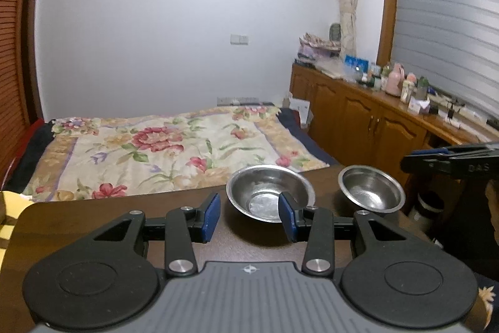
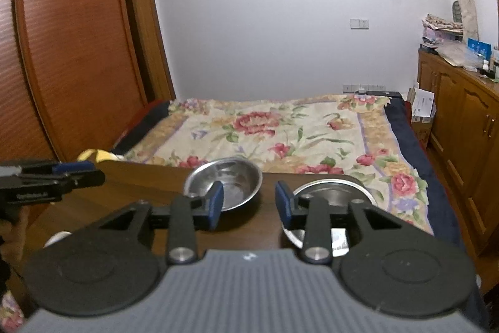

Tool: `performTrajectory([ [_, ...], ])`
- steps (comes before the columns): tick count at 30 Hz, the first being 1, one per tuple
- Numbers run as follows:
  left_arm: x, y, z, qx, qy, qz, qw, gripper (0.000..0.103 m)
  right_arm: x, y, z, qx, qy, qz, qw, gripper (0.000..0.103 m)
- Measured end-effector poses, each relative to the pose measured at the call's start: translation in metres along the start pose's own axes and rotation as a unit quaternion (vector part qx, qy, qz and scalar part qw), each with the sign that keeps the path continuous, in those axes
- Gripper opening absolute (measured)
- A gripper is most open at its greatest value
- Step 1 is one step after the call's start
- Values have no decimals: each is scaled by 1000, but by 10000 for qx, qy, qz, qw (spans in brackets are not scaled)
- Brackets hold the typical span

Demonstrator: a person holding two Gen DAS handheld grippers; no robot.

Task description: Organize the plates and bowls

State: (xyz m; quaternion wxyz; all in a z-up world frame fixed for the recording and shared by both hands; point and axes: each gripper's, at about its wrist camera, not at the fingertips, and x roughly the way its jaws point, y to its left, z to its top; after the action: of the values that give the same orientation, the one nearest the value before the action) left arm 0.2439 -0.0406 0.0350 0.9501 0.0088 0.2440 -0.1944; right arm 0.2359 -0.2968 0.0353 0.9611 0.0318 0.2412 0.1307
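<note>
Beside a floral bedspread (image 1: 162, 152), two steel bowls (image 1: 269, 192) sit unstacked ahead of my wide-open, empty left gripper (image 1: 249, 216) and right gripper (image 2: 249, 205).

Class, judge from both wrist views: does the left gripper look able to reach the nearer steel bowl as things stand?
Probably yes. The left gripper is open and the nearer steel bowl sits just ahead on the table, with nothing between them; the second bowl stands apart to the right.
</note>
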Motion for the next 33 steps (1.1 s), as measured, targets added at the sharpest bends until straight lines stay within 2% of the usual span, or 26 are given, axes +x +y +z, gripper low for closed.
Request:
performTrajectory([
  [13, 70, 27, 6, -218, 603, -247, 9976, 43, 100, 3, 7, 148, 884, 192, 9958, 38],
  [22, 104, 38, 3, -448, 936, -424, 9937, 40, 134, 5, 11, 50, 1327, 325, 9906, 38],
  [33, 130, 42, 3, -810, 1149, -569, 9884, 35, 150, 4, 8, -20, 1505, 375, 9879, 38],
])
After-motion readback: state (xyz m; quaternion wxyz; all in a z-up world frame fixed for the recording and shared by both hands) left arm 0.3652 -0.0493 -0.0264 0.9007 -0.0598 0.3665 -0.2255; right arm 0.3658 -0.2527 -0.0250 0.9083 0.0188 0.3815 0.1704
